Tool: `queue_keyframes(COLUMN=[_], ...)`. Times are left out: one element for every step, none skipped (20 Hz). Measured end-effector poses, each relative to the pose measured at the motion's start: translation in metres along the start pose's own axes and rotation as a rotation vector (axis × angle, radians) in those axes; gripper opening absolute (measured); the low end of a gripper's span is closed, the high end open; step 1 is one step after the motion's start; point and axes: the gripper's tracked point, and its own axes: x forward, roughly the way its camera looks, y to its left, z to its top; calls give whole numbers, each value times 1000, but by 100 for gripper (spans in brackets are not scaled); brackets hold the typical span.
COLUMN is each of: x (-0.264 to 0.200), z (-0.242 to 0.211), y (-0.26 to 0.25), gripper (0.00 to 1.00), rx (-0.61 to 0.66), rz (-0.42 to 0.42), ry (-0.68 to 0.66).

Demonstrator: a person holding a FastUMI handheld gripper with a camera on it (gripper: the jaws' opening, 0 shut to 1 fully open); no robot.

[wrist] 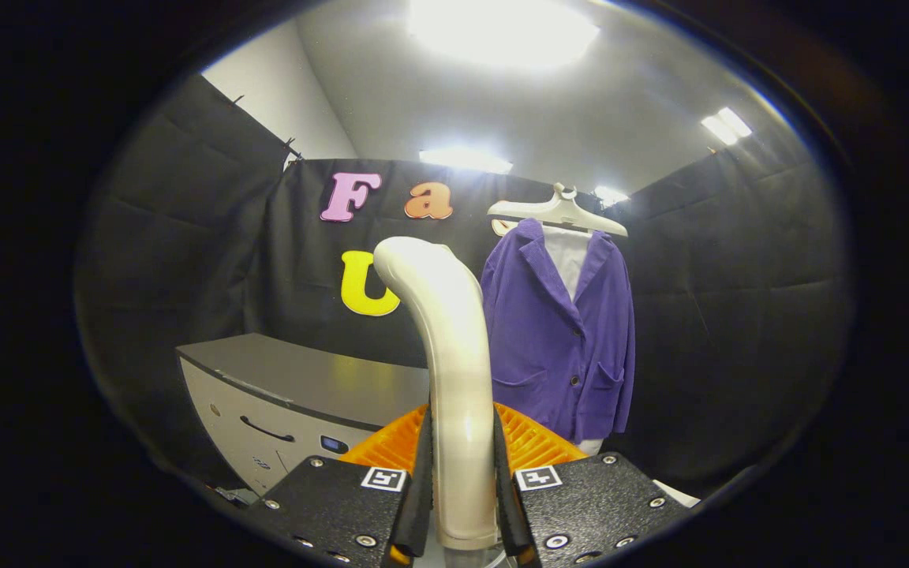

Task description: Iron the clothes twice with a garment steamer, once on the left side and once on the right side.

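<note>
A cream garment steamer [448, 347] stands upright between my fingers, its curved head bending away from me toward the booth's wall. My gripper [462, 481] is shut on the steamer's handle, both fingers pressing its sides. Beyond and to the right of the steamer hangs a purple jacket [561, 339] over a white shirt [567, 256], on a pale hanger [557, 211] against the black wall. The steamer's head hides a sliver of the jacket's left edge. The jacket is well beyond my fingers, apart from the steamer.
An orange ribbed basket [529, 442] sits just behind the fingers, under the steamer. A grey cabinet [297, 394] with a dark handle and a small lit panel stands to the left. Black cloth walls close the booth on all sides.
</note>
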Motion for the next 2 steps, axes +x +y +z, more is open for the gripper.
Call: queue_keyframes(x=[0, 0], z=[1, 3], y=[-1, -1], gripper=[36, 36], rx=[1, 3], rz=[-2, 0], ry=[-3, -6])
